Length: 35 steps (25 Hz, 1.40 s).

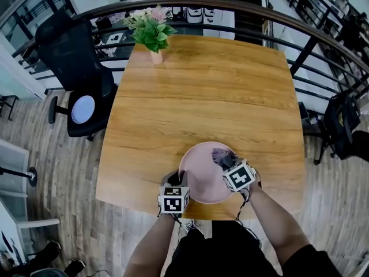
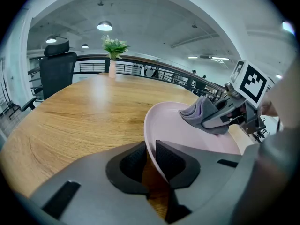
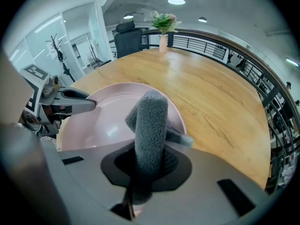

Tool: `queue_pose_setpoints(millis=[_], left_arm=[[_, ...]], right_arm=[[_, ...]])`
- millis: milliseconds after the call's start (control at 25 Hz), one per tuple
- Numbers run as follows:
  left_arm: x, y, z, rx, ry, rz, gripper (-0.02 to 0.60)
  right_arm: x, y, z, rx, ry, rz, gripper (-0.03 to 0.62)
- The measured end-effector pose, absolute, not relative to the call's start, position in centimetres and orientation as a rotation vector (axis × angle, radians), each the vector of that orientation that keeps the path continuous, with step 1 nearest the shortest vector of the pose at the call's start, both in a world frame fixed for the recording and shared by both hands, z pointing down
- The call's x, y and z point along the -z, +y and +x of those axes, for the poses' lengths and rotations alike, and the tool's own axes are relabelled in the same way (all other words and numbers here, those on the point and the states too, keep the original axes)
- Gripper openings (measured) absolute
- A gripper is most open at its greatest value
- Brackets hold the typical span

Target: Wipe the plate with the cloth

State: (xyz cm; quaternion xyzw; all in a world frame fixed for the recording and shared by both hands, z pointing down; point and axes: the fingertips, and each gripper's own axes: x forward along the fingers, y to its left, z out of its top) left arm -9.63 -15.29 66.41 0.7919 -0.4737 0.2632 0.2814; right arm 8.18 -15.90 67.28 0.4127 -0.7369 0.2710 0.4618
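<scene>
A pale pink plate [image 1: 202, 172] lies near the table's front edge. My left gripper [image 1: 176, 180] is shut on the plate's left rim [image 2: 151, 139], the rim running between its two pads. My right gripper [image 1: 228, 161] is shut on a folded grey cloth [image 3: 151, 130], which stands up between its jaws. The cloth [image 1: 222, 156] rests over the right part of the plate [image 3: 112, 121]. In the left gripper view the cloth [image 2: 201, 111] shows pressed against the plate's inner face, with the right gripper behind it.
The wooden table [image 1: 202, 91] spreads beyond the plate. A vase of flowers [image 1: 153, 36] stands at its far left corner. A black office chair [image 1: 75, 74] holding a white disc sits left of the table. A dark railing [image 1: 288, 33] curves round behind.
</scene>
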Motion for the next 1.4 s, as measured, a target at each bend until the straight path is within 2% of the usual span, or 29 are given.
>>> queue_pose_setpoints(millis=[760, 1400], left_arm=[[-66.4, -15.2, -9.6, -0.71, -1.274, 2.119, 0.074], [-66.2, -15.4, -9.6, -0.703, -1.279, 2.12, 0.075]], right_arm=[[-66.0, -14.0, 6.7, -0.679, -1.872, 1.071, 0.054], [-66.1, -6.2, -1.6, -0.782, -1.983, 0.856, 0.054]])
